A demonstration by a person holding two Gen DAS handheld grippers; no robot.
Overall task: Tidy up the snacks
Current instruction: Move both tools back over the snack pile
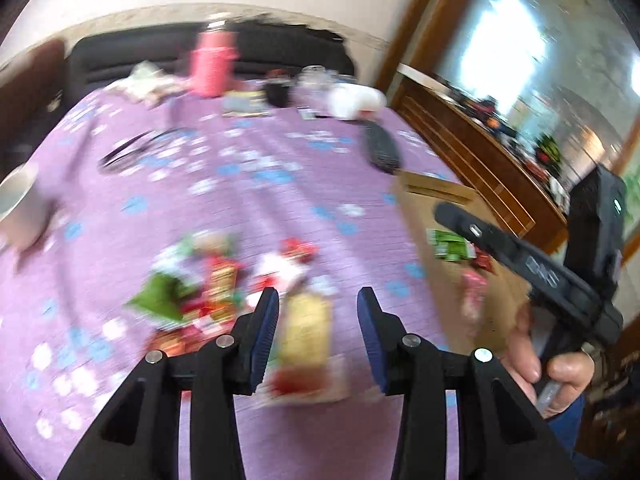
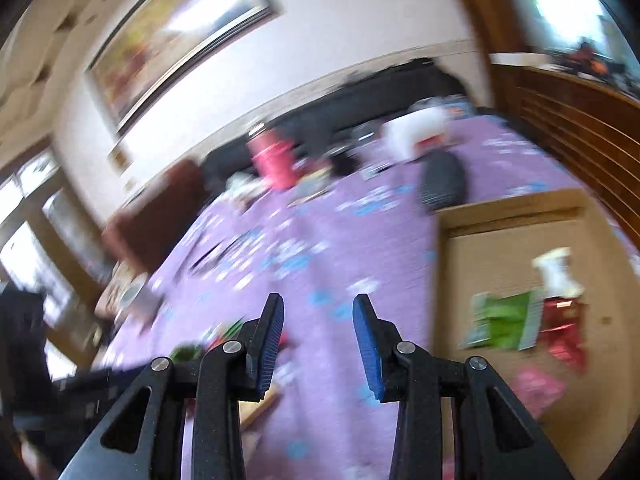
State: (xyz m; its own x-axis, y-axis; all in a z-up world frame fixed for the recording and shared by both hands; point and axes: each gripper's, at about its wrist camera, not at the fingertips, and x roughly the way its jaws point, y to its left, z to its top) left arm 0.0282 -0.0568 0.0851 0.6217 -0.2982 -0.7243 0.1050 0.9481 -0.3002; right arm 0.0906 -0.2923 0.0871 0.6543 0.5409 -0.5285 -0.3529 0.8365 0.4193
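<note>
Both views smeared by motion blur; small details unreadable.

Left gripper (image 1: 318,300): fingers (image 1: 267,336) spread wide, holding nothing. Between and beneath them, a yellow snack packet (image 1: 306,334) with a red lower end, lying flat on the purple flowered surface (image 1: 248,200); whether either pad touches it cannot be told. At 10 o'clock from that packet, just beside it, a loose pile of snacks (image 1: 200,284) in red, green and white wrappers. At 3 o'clock, a cardboard box (image 1: 434,194) lying open on the surface, with a green packet (image 1: 452,245), a red packet (image 1: 482,260) and a pink packet (image 1: 472,288) inside. Over the box, the right gripper (image 1: 520,256) seen from the side, gripped by a hand (image 1: 556,372) at 4 o'clock.

Right gripper (image 2: 318,300): fingers (image 2: 370,344) likewise parted wide and empty, hanging over bare purple cloth. Cardboard box at 3 o'clock in this view, green packet, red packet and pink packet resting on its floor, plus a white packet (image 2: 556,272) at the far side of the green one.

Far end of the surface, 12 o'clock in the left view: pink flask (image 1: 212,62) standing upright, white bundle (image 1: 354,100) to its right, dark remote-like object (image 1: 380,148) lying near the box's far edge. White cup (image 1: 18,200) at 9 o'clock near the surface edge.
</note>
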